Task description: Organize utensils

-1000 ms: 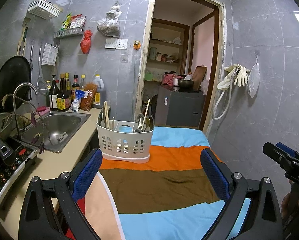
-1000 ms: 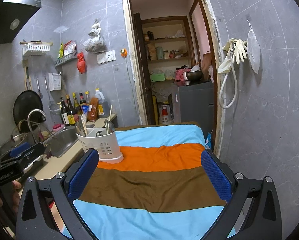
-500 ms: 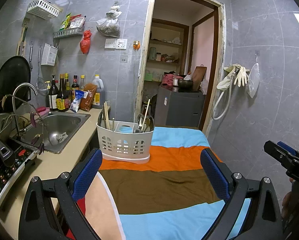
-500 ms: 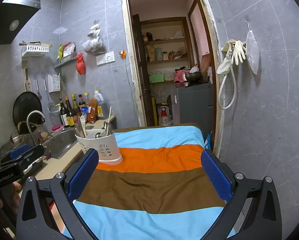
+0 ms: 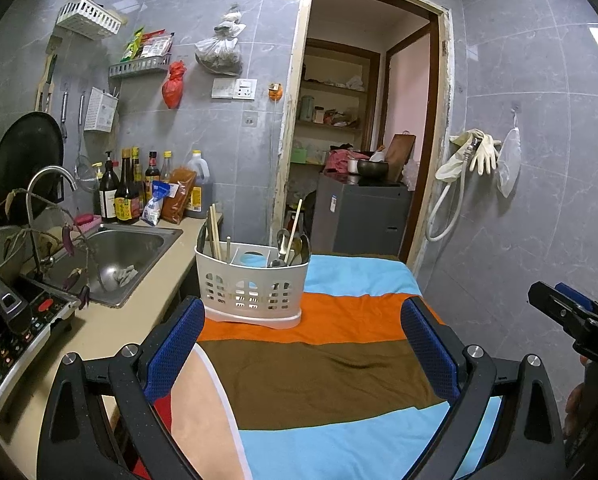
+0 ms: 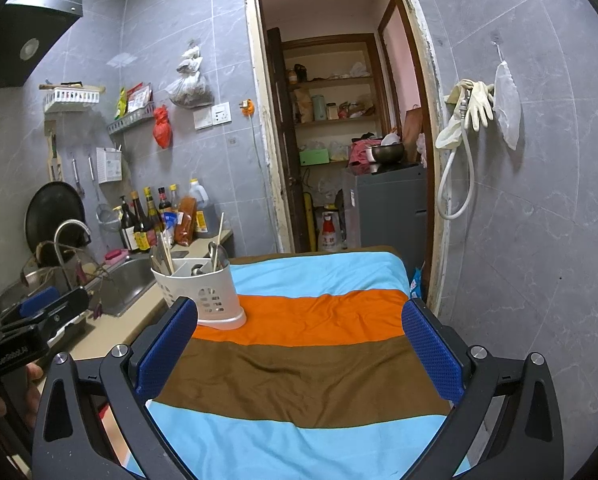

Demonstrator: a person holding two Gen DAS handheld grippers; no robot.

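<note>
A white slotted utensil caddy (image 5: 252, 290) (image 6: 201, 286) stands on the orange stripe of a striped cloth (image 5: 331, 364) (image 6: 299, 364) at its far left. Wooden chopsticks (image 5: 214, 236) lean in its left compartment, metal spoons (image 5: 293, 249) and one more chopstick in its right one. My left gripper (image 5: 305, 346) hangs open just short of the caddy, nothing between its blue pads. My right gripper (image 6: 299, 350) is open over the cloth's middle, the caddy to its far left. Each view shows the other gripper at its edge, held by a hand.
A beige counter (image 5: 99, 332) runs along the left with a steel sink (image 5: 119, 256), a tap, an induction cooker (image 5: 7, 332) and sauce bottles (image 5: 127, 196). An open doorway (image 6: 339, 140) with shelves and a grey cabinet lies straight ahead. Tiled wall with hanging gloves (image 6: 473, 108) closes the right.
Both views shifted only slightly; the caddy sits a touch lower and nearer in the right wrist view. Both grippers stay open and nothing on the cloth has moved.
</note>
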